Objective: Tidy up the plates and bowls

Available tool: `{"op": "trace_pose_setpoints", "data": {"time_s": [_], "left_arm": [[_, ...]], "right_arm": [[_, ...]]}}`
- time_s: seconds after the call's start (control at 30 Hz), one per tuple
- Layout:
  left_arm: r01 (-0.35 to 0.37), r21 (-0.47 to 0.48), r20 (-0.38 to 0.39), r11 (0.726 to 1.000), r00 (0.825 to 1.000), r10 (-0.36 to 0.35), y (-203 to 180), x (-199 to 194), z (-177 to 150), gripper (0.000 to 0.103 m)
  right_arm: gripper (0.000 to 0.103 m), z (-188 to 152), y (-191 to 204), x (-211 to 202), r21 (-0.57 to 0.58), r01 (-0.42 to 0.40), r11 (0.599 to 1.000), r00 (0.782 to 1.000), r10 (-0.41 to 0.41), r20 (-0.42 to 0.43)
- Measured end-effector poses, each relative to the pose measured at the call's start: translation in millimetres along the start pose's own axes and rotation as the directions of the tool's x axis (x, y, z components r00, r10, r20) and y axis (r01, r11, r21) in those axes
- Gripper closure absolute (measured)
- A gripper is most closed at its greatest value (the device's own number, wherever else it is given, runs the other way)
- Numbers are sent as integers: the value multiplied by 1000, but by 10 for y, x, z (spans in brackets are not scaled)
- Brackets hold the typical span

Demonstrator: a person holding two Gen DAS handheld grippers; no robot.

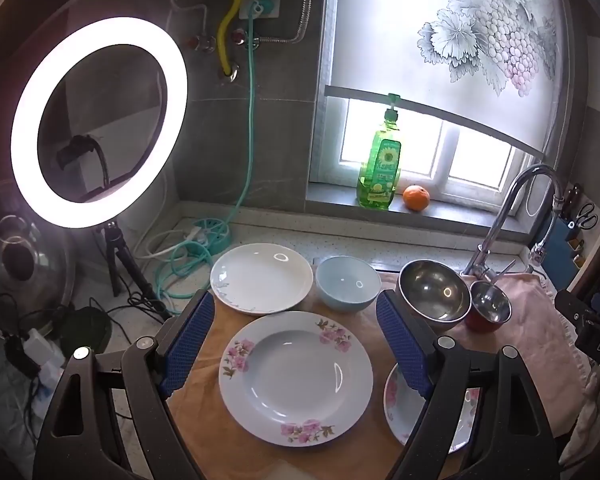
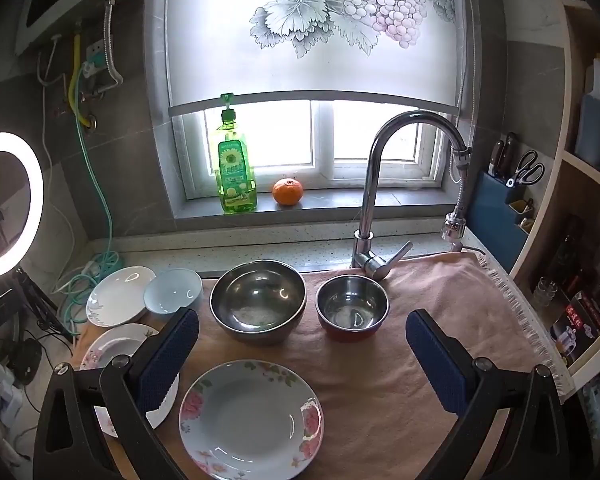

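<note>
Both tools are hanging over the bench (image 2: 260, 250) and tilting down at the dishes. The left hand-held gripper (image 1: 296, 326) is standing wide open with nothing between its blue pads (image 1: 188, 344), framing a pink-flowered plate (image 1: 296, 378) that is lying flat on an orange-tan cloth (image 1: 228, 452). Behind that plate a white plate (image 1: 261, 278) is sitting at the back left, and just beside it on the right a light blue bowl (image 1: 348, 283) is standing upright. Further right, a large steel bowl (image 1: 435, 295) and a small steel bowl with a red outside (image 1: 491, 306) are sitting side by side, looking as if they are touching, near the foot of the tap (image 1: 512, 216).

The right hand-held gripper (image 2: 302, 338) is also gaping open and gripping nothing. Between and below its pads (image 2: 436, 360) a second flowered plate (image 2: 252, 420) is lying on a pink towel (image 2: 440, 292), with the two steel bowls standing behind it. On the windowsill (image 2: 340, 202) a green dish soap bottle (image 2: 236, 172) and an orange (image 2: 287, 192) are standing near each other, while a ring light (image 1: 100, 120) is glowing at the left
</note>
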State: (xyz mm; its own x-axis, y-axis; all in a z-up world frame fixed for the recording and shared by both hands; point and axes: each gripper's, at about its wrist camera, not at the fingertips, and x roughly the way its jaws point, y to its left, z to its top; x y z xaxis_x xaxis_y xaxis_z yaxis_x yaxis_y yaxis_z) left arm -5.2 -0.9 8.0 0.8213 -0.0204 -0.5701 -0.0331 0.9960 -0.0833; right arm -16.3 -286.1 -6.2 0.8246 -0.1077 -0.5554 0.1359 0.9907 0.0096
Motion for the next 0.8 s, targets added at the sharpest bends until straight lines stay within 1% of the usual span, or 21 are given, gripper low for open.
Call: {"op": "trace_pose_setpoints", "data": {"time_s": [0.13,0.2,0.27,0.37,0.8], "left_arm": [[6,1,-4,1000,1000,-6,-21,12,13,20],[10,3,-6,1000,1000,-10,-34,18,11,20],[12,6,-6,1000,1000,-12,-43,16,3,20],[16,9,-10,1000,1000,-16,-40,25,0,20],[24,5,-14,1000,1000,-23,-20,34,1,20]], "right_arm": [[1,-38,-35,2,7,-2,1000,1000,2,-12],[1,-5,77,69,-24,20,1000,999,-21,-33],[1,-20,75,25,-16,11,1000,1000,-12,-14],[1,-27,37,13,-1,-2,1000,1000,2,-8],[1,-45,66,10,4,-12,1000,1000,12,-7]]}}
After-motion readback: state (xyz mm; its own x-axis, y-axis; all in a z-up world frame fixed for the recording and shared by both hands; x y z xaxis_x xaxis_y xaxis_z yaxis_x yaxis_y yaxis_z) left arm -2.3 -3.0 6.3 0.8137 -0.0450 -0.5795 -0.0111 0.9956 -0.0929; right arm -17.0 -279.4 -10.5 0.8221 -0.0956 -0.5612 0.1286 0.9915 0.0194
